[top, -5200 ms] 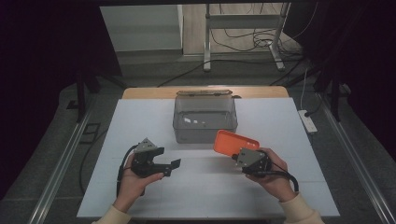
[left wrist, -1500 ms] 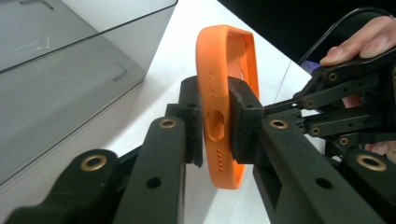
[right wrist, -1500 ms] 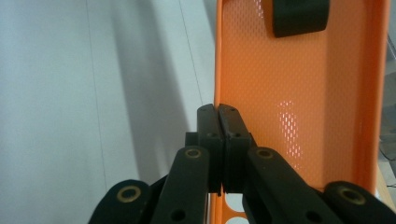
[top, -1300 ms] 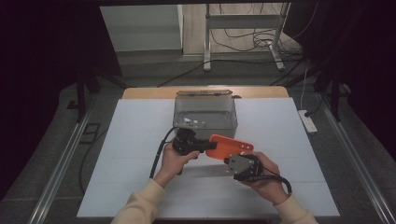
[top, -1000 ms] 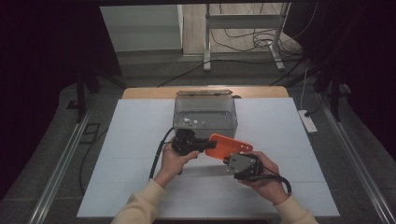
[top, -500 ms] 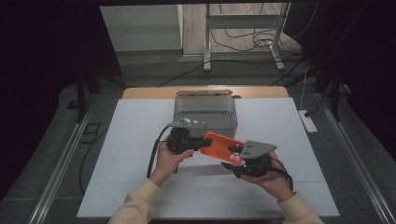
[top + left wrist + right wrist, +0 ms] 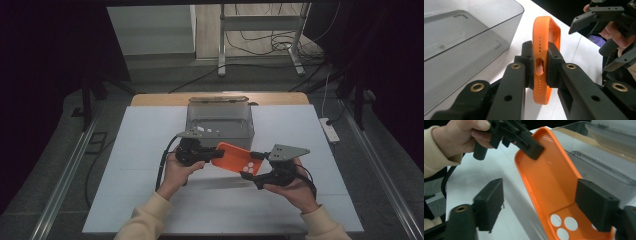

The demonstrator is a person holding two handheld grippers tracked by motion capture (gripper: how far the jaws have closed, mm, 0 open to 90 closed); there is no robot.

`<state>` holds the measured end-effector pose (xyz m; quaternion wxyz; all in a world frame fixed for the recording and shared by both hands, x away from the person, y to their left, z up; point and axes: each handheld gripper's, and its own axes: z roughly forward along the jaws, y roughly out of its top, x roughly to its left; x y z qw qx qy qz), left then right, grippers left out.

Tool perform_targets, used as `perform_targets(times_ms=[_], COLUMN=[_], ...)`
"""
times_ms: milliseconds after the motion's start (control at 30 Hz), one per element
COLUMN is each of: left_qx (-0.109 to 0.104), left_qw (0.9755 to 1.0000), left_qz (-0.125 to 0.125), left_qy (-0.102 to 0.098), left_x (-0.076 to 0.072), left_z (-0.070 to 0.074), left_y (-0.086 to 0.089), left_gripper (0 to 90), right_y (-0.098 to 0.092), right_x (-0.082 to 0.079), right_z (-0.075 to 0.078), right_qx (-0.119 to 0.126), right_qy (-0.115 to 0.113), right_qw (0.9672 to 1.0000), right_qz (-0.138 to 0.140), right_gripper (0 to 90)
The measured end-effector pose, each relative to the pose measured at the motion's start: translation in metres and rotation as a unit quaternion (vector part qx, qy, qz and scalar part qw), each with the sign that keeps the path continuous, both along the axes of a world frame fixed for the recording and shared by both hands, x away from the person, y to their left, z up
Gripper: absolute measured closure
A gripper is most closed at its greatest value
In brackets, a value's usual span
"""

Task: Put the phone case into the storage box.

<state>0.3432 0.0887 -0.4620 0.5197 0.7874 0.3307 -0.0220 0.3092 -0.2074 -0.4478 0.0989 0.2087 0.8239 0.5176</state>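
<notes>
An orange phone case (image 7: 234,157) hangs tilted above the white table, just in front of a clear grey box (image 7: 220,122). My left gripper (image 7: 212,156) is shut on its left edge; in the left gripper view both pads clamp the case (image 7: 546,32) at the left gripper (image 7: 541,66). My right gripper (image 7: 251,166) is at the case's other end, its jaws just opened wide. In the right gripper view the case (image 7: 549,182) lies between the jaws of the right gripper (image 7: 542,206), and the left pad stands clear of it. The left gripper (image 7: 529,145) grips the far edge.
The grey box (image 7: 461,37) is empty, with its near wall (image 7: 599,157) close behind the case. A brown lid-like piece (image 7: 217,99) lies at the table's far edge. A power strip (image 7: 327,129) sits off the table's right side. Metal rails run along both sides.
The right gripper, which held the case, has opened its jaws and moved slightly up and right. The left gripper came over, shut on the case's left edge and keeps holding it.
</notes>
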Motion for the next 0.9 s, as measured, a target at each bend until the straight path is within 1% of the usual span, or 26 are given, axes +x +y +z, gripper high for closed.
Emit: perform_targets(times_ms=[33, 100, 233, 367, 400, 433, 467, 533, 700, 767, 900], left_qx=[0.000, 0.000, 0.001, 0.003, 0.005, 0.005, 0.006, 0.012, 0.016, 0.018, 0.021], left_qw=[1.0000, 1.0000, 1.0000, 1.0000, 1.0000, 1.0000, 1.0000, 0.9999, 0.9998, 0.9997, 0.9997], left_qz=[0.000, 0.000, -0.001, -0.003, -0.003, -0.003, -0.003, -0.002, -0.008, -0.012, -0.013], left_qy=[-0.001, -0.001, -0.002, -0.003, -0.004, -0.004, -0.004, -0.005, -0.006, -0.006, -0.006], left_x=[0.000, -0.001, -0.002, -0.002, -0.003, -0.003, -0.003, -0.004, -0.004, -0.004, -0.004], left_z=[0.000, 0.000, 0.001, 0.001, 0.001, 0.001, 0.001, 0.001, 0.001, 0.001, 0.001], left_y=[0.001, 0.002, 0.005, 0.005, 0.005, 0.005, 0.005, 0.006, 0.006, 0.006, 0.006], left_gripper=[80.1, 80.1, 80.1, 80.1, 80.1, 80.0, 80.0, 80.1, 80.1, 80.0, 80.1], right_y=[-0.001, -0.003, -0.009, -0.013, -0.014, -0.014, -0.015, -0.017, -0.019, -0.019, -0.019], right_x=[0.001, 0.003, 0.007, 0.009, 0.010, 0.010, 0.009, 0.010, 0.010, 0.011, 0.011], right_z=[-0.001, -0.002, -0.004, -0.004, -0.003, -0.003, -0.002, -0.001, 0.000, 0.001, 0.000], right_qx=[0.001, 0.003, 0.012, 0.013, 0.013, 0.013, 0.013, 0.017, 0.016, 0.015, 0.014], right_qy=[0.006, 0.016, 0.033, 0.033, 0.030, 0.030, 0.026, 0.027, 0.022, 0.024, 0.027], right_qw=[1.0000, 0.9997, 0.9990, 0.9983, 0.9982, 0.9982, 0.9981, 0.9976, 0.9975, 0.9976, 0.9977], right_qz=[-0.003, -0.018, -0.028, -0.046, -0.050, -0.050, -0.054, -0.062, -0.065, -0.064, -0.061], right_gripper=[20.9, 19.1, 17.3, 15.6, 15.9, 15.9, 16.1, 15.6, 16.2, 16.4, 16.9])
